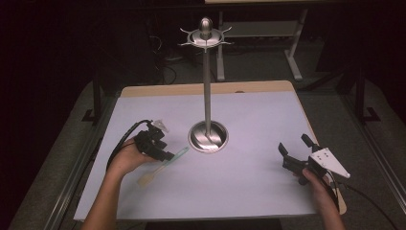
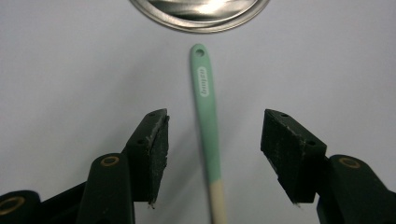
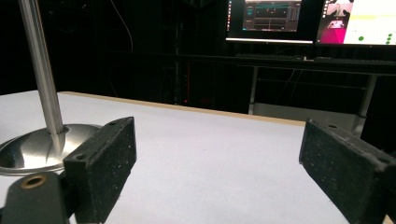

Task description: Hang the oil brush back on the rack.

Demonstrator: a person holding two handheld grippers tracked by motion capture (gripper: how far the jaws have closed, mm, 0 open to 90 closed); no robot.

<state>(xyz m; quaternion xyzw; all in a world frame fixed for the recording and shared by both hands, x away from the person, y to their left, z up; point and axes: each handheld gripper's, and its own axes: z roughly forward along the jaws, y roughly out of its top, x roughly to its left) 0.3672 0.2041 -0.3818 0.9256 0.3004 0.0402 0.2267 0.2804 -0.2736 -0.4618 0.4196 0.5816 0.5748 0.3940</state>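
1. A white table [image 1: 249, 182] carries a tall metal stand [image 1: 207, 96]: a round polished base, a thin upright pole, and a crown of short hooks at the top.
2. A spatula [image 1: 165, 165] lies flat on the table just left of and nearer than the stand's base, its mint-green handle pointing toward the base and its pale blade end toward the person.
3. In the left gripper view the spatula's [image 2: 207, 116] handle runs up between the two jaws (its end has a small hanging hole and an oval printed mark) and stops just short of the base [image 2: 201, 16].
4. The left gripper [image 1: 165, 154] hangs over the spatula's middle with jaws spread wide; seen from its own camera [image 2: 212, 149], neither pad touches the handle.
5. The right gripper [image 1: 297, 146] sits low near the table's right edge, well apart from the stand, a grey plate on top, with nothing in it.
6. Its own view [image 3: 217, 172] shows the jaws wide apart with bare table between them, the pole [image 3: 42, 74] at far left and lit monitors [image 3: 308, 21] beyond the table.
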